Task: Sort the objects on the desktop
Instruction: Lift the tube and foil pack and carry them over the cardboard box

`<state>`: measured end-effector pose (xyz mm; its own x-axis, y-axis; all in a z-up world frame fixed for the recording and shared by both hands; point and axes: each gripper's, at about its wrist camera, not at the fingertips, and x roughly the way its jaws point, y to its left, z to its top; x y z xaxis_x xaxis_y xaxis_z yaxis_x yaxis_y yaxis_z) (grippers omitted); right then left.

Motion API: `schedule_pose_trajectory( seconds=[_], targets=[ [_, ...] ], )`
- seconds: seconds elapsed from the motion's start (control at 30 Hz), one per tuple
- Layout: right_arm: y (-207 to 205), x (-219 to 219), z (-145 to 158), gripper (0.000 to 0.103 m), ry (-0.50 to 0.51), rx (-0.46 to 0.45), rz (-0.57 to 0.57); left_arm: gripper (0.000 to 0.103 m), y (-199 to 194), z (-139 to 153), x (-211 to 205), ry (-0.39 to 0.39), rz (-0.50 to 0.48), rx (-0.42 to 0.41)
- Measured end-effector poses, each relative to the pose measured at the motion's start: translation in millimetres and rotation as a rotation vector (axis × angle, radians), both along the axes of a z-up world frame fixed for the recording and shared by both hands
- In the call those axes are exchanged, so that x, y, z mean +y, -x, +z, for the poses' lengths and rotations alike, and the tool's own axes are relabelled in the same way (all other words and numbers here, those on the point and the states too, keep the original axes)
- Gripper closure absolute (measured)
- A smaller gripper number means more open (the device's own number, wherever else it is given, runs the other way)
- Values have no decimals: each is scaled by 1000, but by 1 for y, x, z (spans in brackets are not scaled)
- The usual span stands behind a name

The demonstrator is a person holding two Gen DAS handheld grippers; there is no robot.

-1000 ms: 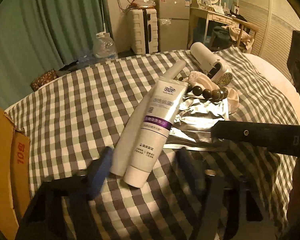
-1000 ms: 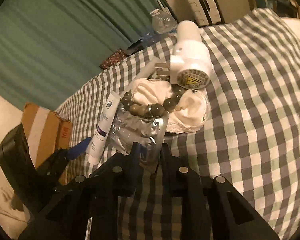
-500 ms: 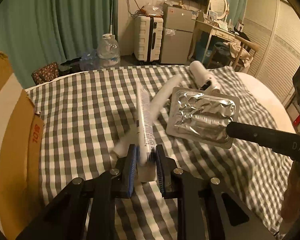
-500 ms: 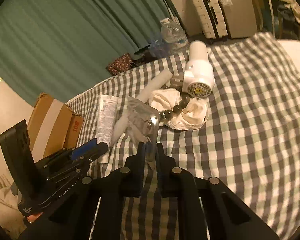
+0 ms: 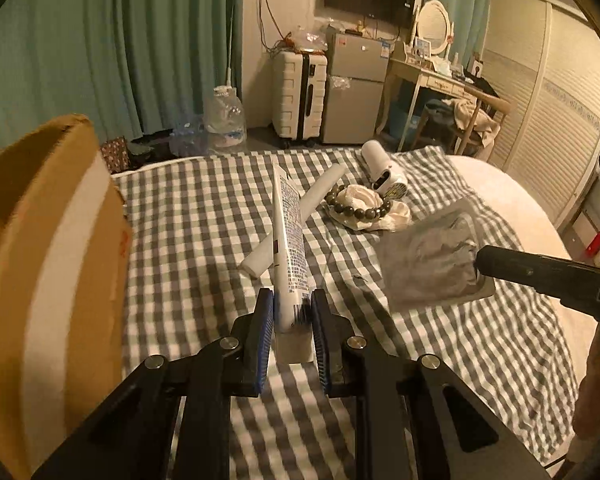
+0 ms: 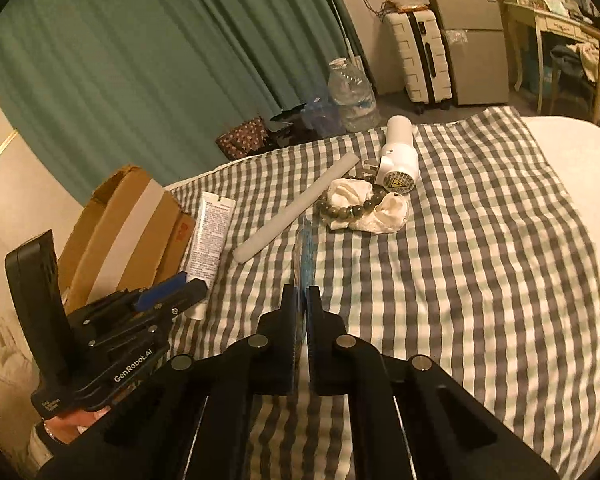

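My left gripper is shut on a white cream tube, held above the checked cloth beside the cardboard box. My right gripper is shut on a silver foil pill pack, seen edge-on here and flat in the left wrist view. On the cloth lie a white stick, a bead bracelet on a white cloth scrunchie, and a white plug adapter.
The cardboard box stands at the left edge of the cloth. A water bottle, a suitcase and a small fridge stand on the floor beyond. The white table edge curves on the right.
Both grippers lifted and pulled back. The left closed on the tube and raised it beside the box. The right lifted the foil pack, which turned edge-on to its camera.
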<state>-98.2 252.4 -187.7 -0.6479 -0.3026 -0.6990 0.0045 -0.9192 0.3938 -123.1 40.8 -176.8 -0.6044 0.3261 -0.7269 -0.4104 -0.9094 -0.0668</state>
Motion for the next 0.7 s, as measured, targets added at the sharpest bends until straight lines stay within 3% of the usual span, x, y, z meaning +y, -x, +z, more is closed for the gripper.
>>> schedule_pose_trajectory(
  seconds=[0.43,0.7],
  targets=[
    [-40,-30,45,102,-113,83,3,84,-51,52,-17,-23,2,88],
    [-59,-32,69,102,-126,117,-13,84,-63,84,-29,-45,28,139]
  ],
)
